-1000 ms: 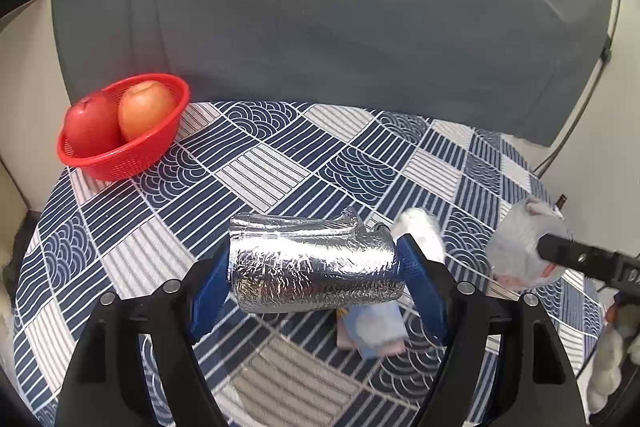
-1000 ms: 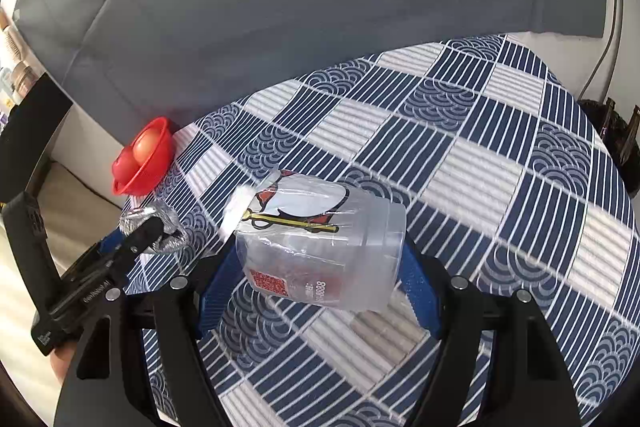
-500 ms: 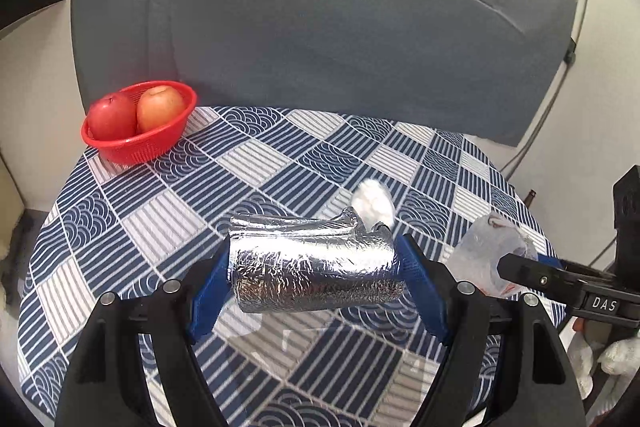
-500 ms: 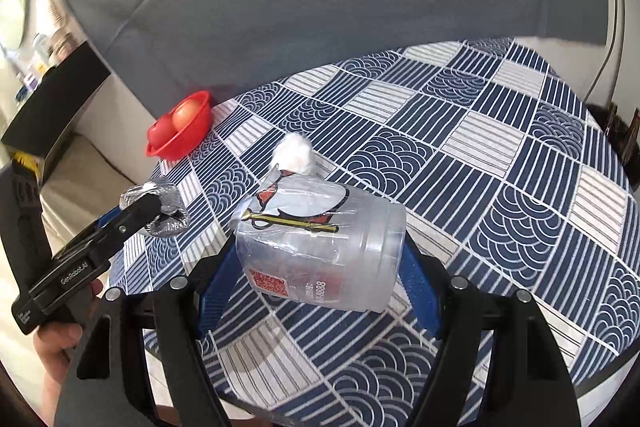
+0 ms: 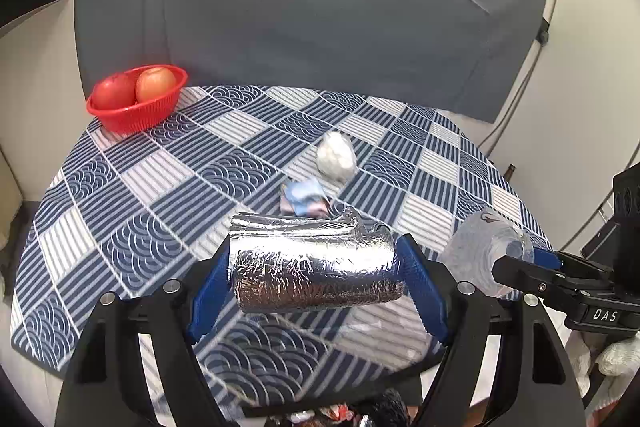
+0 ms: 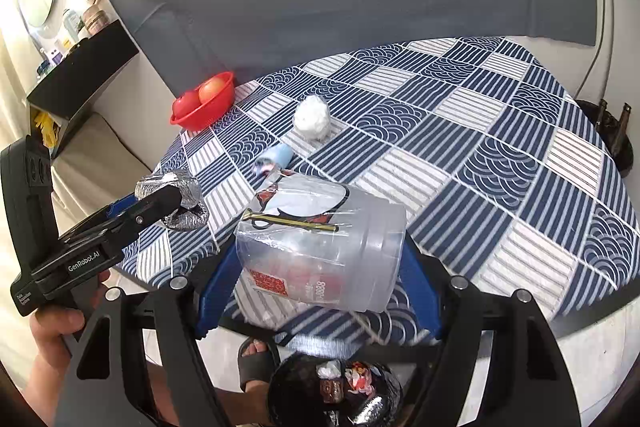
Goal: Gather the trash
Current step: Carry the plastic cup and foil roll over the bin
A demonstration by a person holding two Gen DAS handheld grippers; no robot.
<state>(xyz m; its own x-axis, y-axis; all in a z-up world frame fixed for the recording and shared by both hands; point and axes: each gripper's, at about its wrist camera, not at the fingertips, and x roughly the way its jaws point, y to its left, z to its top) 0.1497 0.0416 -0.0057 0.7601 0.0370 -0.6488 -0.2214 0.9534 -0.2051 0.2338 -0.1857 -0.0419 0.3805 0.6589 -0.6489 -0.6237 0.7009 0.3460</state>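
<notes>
My left gripper is shut on a crumpled silver foil roll, held above the near table edge; it also shows in the right wrist view. My right gripper is shut on a clear plastic cup with printed labels, held sideways; the cup also shows in the left wrist view. A white crumpled paper ball and a small light-blue wrapper lie on the patterned tablecloth. A black-lined trash bin with wrappers stands on the floor below both grippers.
A red basket with two apples sits at the table's far left. A grey padded backrest rises behind the table. A sandalled foot is beside the bin. A shelf with bottles is at the left.
Both grippers have pulled back and up from the table with their loads. The paper ball and blue wrapper have come into full view, and the trash bin now shows below.
</notes>
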